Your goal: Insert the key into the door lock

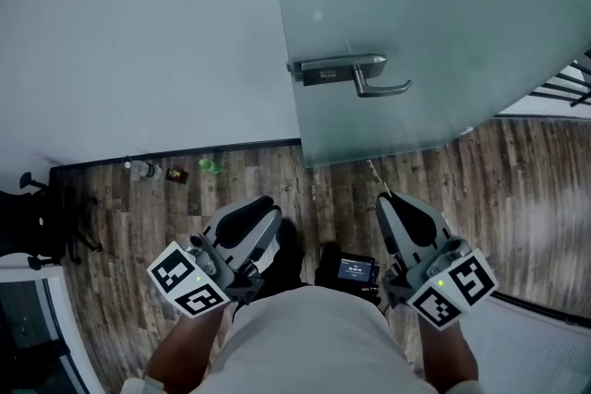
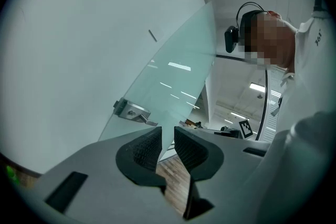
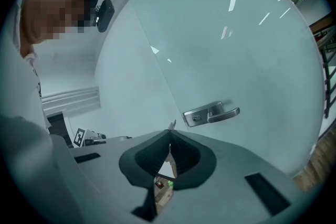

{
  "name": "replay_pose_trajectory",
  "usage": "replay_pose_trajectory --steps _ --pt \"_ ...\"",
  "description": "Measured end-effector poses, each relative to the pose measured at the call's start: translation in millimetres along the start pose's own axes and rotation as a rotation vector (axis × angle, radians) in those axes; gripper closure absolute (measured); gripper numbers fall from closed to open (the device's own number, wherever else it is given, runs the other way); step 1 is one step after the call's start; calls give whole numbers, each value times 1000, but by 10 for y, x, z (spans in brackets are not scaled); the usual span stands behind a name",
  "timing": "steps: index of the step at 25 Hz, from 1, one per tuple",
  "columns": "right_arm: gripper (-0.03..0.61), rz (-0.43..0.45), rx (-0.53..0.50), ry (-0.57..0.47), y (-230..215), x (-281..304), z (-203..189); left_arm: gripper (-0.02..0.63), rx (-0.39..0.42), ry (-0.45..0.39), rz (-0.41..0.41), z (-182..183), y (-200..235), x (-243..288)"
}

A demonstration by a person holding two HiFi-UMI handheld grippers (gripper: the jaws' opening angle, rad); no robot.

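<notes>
Pinching the key (image 3: 171, 124) between jaws drawn together on it, the right gripper (image 3: 169, 135) leaves only the key's thin metal tip poking out past its dark ribbed pads. Ahead of that tip, up and to its right in the right gripper view, sits the door lock (image 3: 202, 115), a brushed-metal plate with a small keyhole near its left end and a lever handle (image 3: 227, 112) running off to the right. Key and door lock are well apart, with bare frosted glass between them. In the head view the key reaches forward from the right gripper over the wood floor (image 1: 277, 180). There the door lock lies farther ahead and a little to that gripper's left, mounted near the edge of the glass door (image 1: 443, 5). The left gripper (image 2: 168, 132) is held beside the right one, its jaws parted by a narrow gap with nothing between them. Floor planks and the door's lower edge show through the gap. From this gripper the door lock lies ahead, up and to the left. Beyond the left gripper, along the foot of the pale wall (image 1: 138, 32), lie a clear bottle (image 1: 138, 169) and a small green object (image 1: 211, 166), well apart from both grippers. A black device (image 1: 349, 270) with a lit screen sits between the two grippers, close to the person's body.
</notes>
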State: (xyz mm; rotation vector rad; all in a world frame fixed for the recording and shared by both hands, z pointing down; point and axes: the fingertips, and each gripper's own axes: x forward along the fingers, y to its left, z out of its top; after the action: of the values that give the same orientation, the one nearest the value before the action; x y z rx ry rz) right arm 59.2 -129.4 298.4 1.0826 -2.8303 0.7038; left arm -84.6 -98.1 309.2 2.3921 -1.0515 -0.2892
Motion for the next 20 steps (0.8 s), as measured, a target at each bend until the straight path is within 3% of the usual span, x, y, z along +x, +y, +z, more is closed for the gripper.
replay_pose_trajectory --steps 13,20 --pt "563 -154 0 -33 -58 654 141 535 -18 69 -129 383 714 220" --pt "563 -152 -13 -16 -137 809 194 535 -12 66 -110 447 883 344"
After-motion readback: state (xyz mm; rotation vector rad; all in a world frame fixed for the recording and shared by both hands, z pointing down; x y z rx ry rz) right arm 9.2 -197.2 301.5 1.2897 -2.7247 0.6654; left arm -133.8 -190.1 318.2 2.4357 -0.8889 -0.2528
